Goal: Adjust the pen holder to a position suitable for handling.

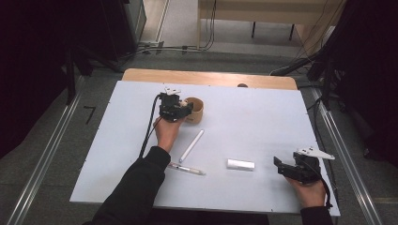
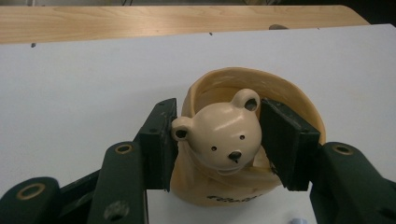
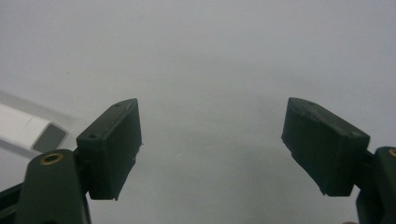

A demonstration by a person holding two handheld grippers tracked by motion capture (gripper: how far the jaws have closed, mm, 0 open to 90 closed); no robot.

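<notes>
Left hand-held gripper [image 2: 219, 140] half closed with both pads against a bear-head cup [image 2: 224, 135], right hand-held gripper [image 3: 212, 144] wide open and empty over bare tabletop [image 3: 210, 56].

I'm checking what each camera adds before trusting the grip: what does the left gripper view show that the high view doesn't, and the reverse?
Left gripper view: the bear face on the tan cup, with the pads against its sides. High view: the white pen, the white tube, the clear pen and the right hand-held gripper. Both: the cup and white table.
</notes>
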